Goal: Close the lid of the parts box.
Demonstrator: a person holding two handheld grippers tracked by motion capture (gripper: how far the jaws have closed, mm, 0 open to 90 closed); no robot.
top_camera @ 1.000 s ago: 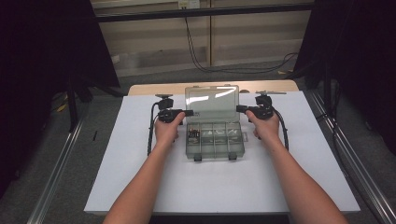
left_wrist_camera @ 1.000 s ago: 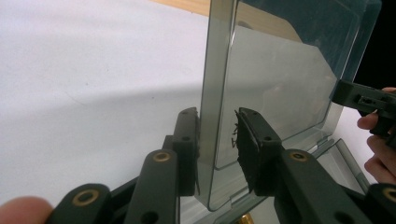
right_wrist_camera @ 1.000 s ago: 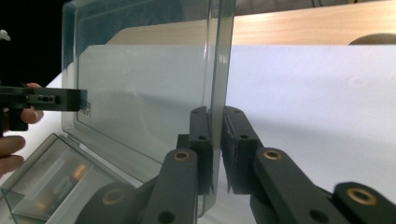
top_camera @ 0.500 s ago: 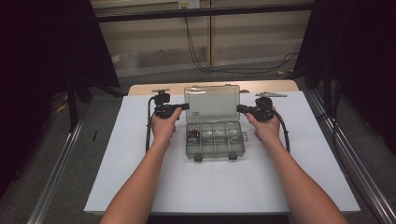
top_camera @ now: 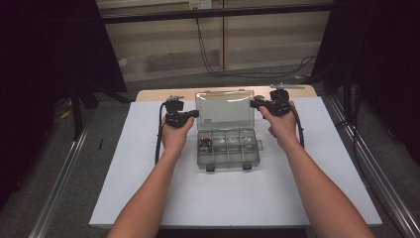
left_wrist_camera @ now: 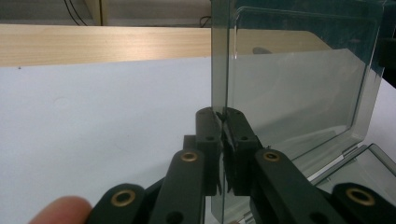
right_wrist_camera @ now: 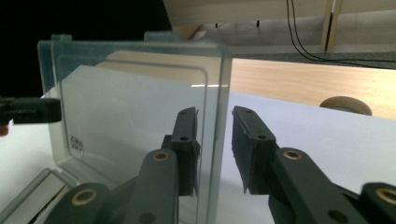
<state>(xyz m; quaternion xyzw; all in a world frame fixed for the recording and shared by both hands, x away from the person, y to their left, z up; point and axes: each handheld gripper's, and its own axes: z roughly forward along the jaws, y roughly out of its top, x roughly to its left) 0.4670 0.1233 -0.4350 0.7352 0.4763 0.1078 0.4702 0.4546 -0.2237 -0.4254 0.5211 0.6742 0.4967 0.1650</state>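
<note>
Clear, smoke-tinted plastic compartment box (top_camera: 228, 148) sits near the middle of the white sheet covering the table (top_camera: 124, 163), closer to the far edge; its transparent hinged lid (top_camera: 224, 110) stands upright, open, hinge along the box's far side.

Left gripper (top_camera: 194, 114) at the lid's left edge; in the left gripper view its black jaws are pressed together on that thin edge, the pane (left_wrist_camera: 299, 84) rising straight above the pinch; grip looks firm.

Box base: divided into several cells; leftmost front cell holds small dark parts (top_camera: 205, 145), too small to identify; other cells appear to hold pale or clear bits, unclear; two latch tabs at the near rim.

Right gripper (top_camera: 255, 104) at the lid's right edge; its jaws have just been opening; in the right gripper view the lid's edge (right_wrist_camera: 219, 116) stands in the gap, left pad close to the pane, right pad apart from it; no pinch on that side now.

Handling, judged: light, stiff, thin-walled plastic; smooth and likely slippery under hard pads; hinge is the weak point, so twisting the lid from one side alone risks stress; best hold is the raised rim at a side edge, mid-height.

Writing: a small embossed mark low on the lid (right_wrist_camera: 77, 144); illegible.
</note>
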